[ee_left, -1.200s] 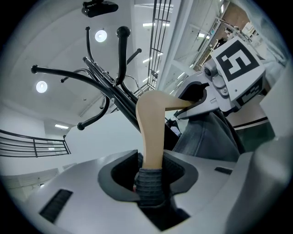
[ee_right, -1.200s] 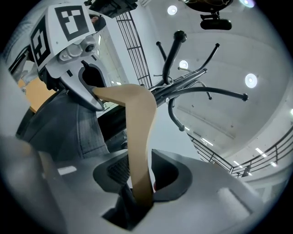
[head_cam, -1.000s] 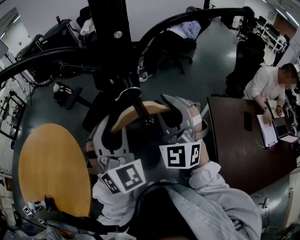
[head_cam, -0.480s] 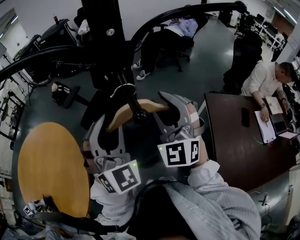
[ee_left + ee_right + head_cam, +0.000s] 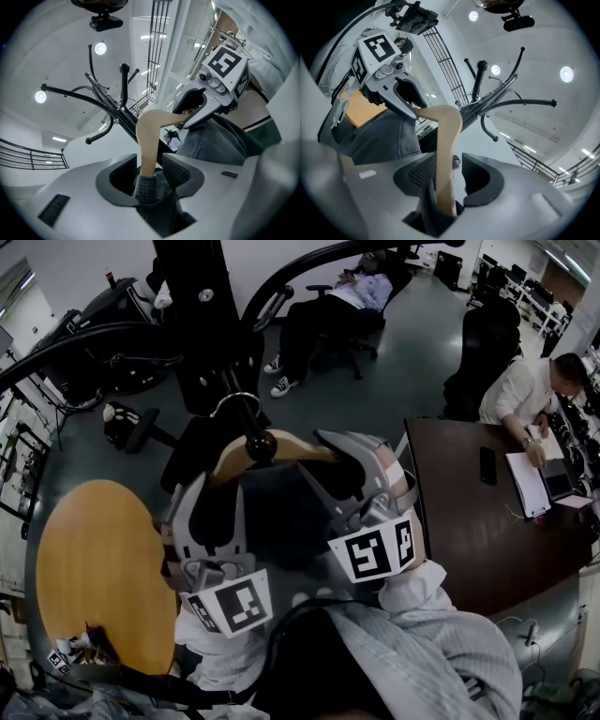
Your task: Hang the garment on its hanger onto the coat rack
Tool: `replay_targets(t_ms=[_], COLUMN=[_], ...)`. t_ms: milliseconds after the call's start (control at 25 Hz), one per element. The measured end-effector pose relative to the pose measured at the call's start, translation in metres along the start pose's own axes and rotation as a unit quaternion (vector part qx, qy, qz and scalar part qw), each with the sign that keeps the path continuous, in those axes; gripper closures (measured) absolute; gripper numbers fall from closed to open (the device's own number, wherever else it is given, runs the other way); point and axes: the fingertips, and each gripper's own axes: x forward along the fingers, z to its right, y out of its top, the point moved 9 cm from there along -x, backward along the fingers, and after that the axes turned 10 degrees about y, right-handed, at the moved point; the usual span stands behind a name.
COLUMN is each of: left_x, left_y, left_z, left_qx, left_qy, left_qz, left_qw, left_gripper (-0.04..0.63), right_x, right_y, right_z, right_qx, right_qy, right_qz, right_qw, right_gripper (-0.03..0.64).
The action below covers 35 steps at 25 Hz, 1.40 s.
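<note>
Left tongs [image 5: 150, 172] and right tongs [image 5: 450, 176]: jaws just opened, apart, each around one arm of one wooden hanger [image 5: 281, 448]; one dark garment [image 5: 281, 517] on it; one coat rack [image 5: 202, 324] near.

A round wooden table [image 5: 94, 568] lies left; a person [image 5: 525, 392] sits at a dark desk [image 5: 469, 531].

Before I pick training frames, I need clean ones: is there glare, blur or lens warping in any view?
Head view: dim, strong fisheye curving the edges of the dark desk; coat rack almost pure black. Left gripper view: ceiling lamps blow out white, hanger is sharp. Right gripper view: similar lamp glare, black vignette in the corners.
</note>
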Motion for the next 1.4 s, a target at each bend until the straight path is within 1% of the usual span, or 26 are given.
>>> replay_targets(t_ms=[120,200,240,320,400,440,520,560,600,640,720,800,840,920,960,1040,1120,1200,1280,1400], left_x=[-0.010,-0.015,-0.018,-0.023,-0.027,-0.029,-0.032,-0.034,-0.036,-0.036,-0.036,-0.036,-0.036,-0.034,-0.032,-0.026,-0.021,-0.018,-0.016,-0.013], left_y=[0.004,0.010,0.014,0.021,0.030,0.035,0.043,0.047,0.051,0.055,0.062,0.067,0.068,0.068,0.068,0.068,0.067,0.067,0.069,0.070], left_z=[-0.003,-0.004,-0.004,-0.001,0.006,0.009,0.014,0.016,0.018,0.021,0.028,0.034,0.036,0.038,0.039,0.044,0.053,0.060,0.062,0.062], left_qx=[-0.005,-0.021,-0.037,-0.084,-0.142,-0.173,-0.230,-0.249,-0.262,-0.271,-0.291,-0.326,-0.344,-0.368,-0.372,-0.369,-0.362,-0.358,-0.354,-0.348], left_qy=[0.008,0.010,0.012,0.018,0.024,0.028,0.044,0.050,0.051,0.047,0.029,0.009,0.002,-0.004,-0.008,-0.023,-0.052,-0.074,-0.084,-0.089], left_qz=[0.016,0.032,0.043,0.069,0.094,0.107,0.142,0.162,0.179,0.189,0.192,0.188,0.182,0.168,0.161,0.140,0.111,0.087,0.078,0.071], left_qw=[0.9998,0.9992,0.9983,0.9939,0.9852,0.9787,0.9619,0.9534,0.9469,0.9429,0.9367,0.9265,0.9213,0.9146,0.9141,0.9186,0.9243,0.9265,0.9281,0.9307], left_gripper=[0.436,0.436,0.436,0.436,0.436,0.436,0.436,0.436,0.436,0.437,0.437,0.441,0.469,0.569,0.582,0.591,0.591,0.591,0.591,0.591], right_x=[-0.009,-0.016,-0.020,-0.031,-0.045,-0.051,-0.061,-0.065,-0.067,-0.070,-0.076,-0.082,-0.084,-0.089,-0.091,-0.093,-0.093,-0.090,-0.087,-0.083], right_y=[0.005,0.007,0.008,0.010,0.010,0.010,0.010,0.011,0.012,0.013,0.015,0.015,0.015,0.016,0.018,0.020,0.019,0.017,0.014,0.011], right_z=[-0.005,-0.007,-0.007,-0.005,-0.004,-0.004,-0.006,-0.007,-0.009,-0.011,-0.013,-0.016,-0.018,-0.019,-0.017,-0.015,-0.015,-0.018,-0.018,-0.017], right_qx=[0.009,0.018,0.027,0.056,0.090,0.108,0.147,0.165,0.182,0.194,0.209,0.223,0.233,0.256,0.266,0.271,0.267,0.266,0.275,0.286], right_qy=[-0.004,-0.014,-0.022,-0.044,-0.067,-0.076,-0.089,-0.095,-0.100,-0.106,-0.119,-0.127,-0.126,-0.122,-0.122,-0.127,-0.130,-0.126,-0.122,-0.115], right_qz=[0.007,0.009,0.015,0.038,0.059,0.066,0.081,0.088,0.095,0.100,0.104,0.101,0.100,0.105,0.110,0.116,0.107,0.095,0.085,0.081], right_qw=[1.000,1.000,0.999,0.997,0.992,0.989,0.982,0.978,0.974,0.970,0.965,0.961,0.959,0.953,0.950,0.947,0.949,0.951,0.950,0.948], right_gripper=[0.466,0.466,0.466,0.466,0.468,0.472,0.487,0.507,0.524,0.541,0.575,0.601,0.607,0.614,0.615,0.615,0.615,0.615,0.615,0.617])
